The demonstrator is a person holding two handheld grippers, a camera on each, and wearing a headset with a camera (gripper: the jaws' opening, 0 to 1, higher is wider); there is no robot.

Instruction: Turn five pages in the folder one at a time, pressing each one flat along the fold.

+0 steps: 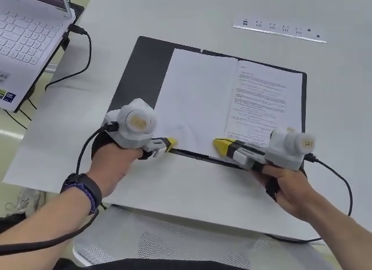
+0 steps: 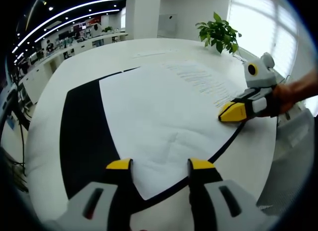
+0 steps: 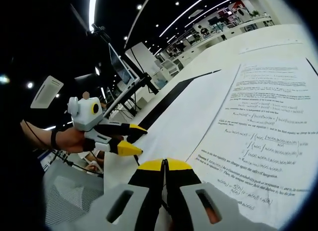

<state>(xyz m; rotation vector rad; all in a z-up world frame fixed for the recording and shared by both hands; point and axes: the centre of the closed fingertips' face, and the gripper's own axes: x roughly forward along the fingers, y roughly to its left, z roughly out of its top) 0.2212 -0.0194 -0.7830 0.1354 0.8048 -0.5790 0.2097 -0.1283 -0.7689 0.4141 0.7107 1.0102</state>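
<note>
Jaws parted and empty, left gripper (image 1: 164,144) hovers at the near edge of the folder (image 1: 136,67), by the blank page (image 1: 195,99). Right gripper (image 1: 221,145), jaws closed on nothing visible, touches beside the fold. Folder lies open on the tabletop (image 1: 192,20); laptop (image 1: 29,32) at far left corner.

The open folder (image 1: 139,67) lies flat, with free room above both pages. At its near edge the left gripper (image 1: 165,145), jaws apart, and the right gripper (image 1: 221,146), jaws closed, leave a gap between them. A laptop (image 1: 29,32) and its cable (image 1: 89,52) occupy the left side. A power strip (image 1: 279,29) lies beyond the folder, well apart. Open table (image 1: 343,107) extends to the right.
</note>
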